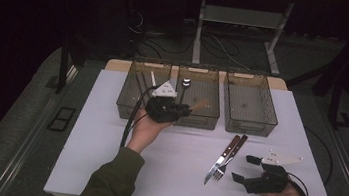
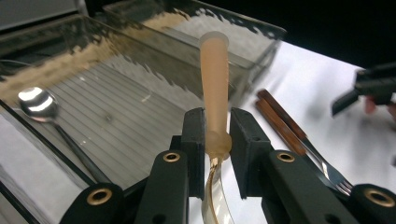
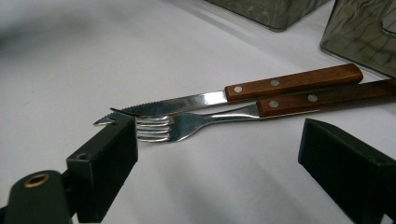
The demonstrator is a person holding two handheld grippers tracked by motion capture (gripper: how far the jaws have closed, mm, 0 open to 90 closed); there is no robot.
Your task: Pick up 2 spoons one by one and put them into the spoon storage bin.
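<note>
Three clear plastic bins stand in a row at the far side of the white counter [image 1: 107,135]. The left bin [image 1: 129,100] holds a few dark-handled utensils with one pale handle among them; what they are is too small to tell. The middle bin [image 1: 209,113] holds a metal spoon [image 2: 35,103] with a dark handle, lying on the ribbed floor toward the far end. The left tool [image 1: 185,110] hangs over the near wall of this bin, its two black jaws clamped on the neck of a utensil with a pale orange handle [image 2: 215,88]; the handle sticks out over the bin, and the utensil's clear amber front end runs back below the jaws. The right bin [image 1: 266,120] has bare floor.

On the counter in front of the right bin lie a knife [image 3: 243,93] and a fork [image 3: 224,116], both wooden-handled, side by side and touching. Just beside their tips the right tool [image 1: 246,168] rests with its jaws spread wide, nothing between them.
</note>
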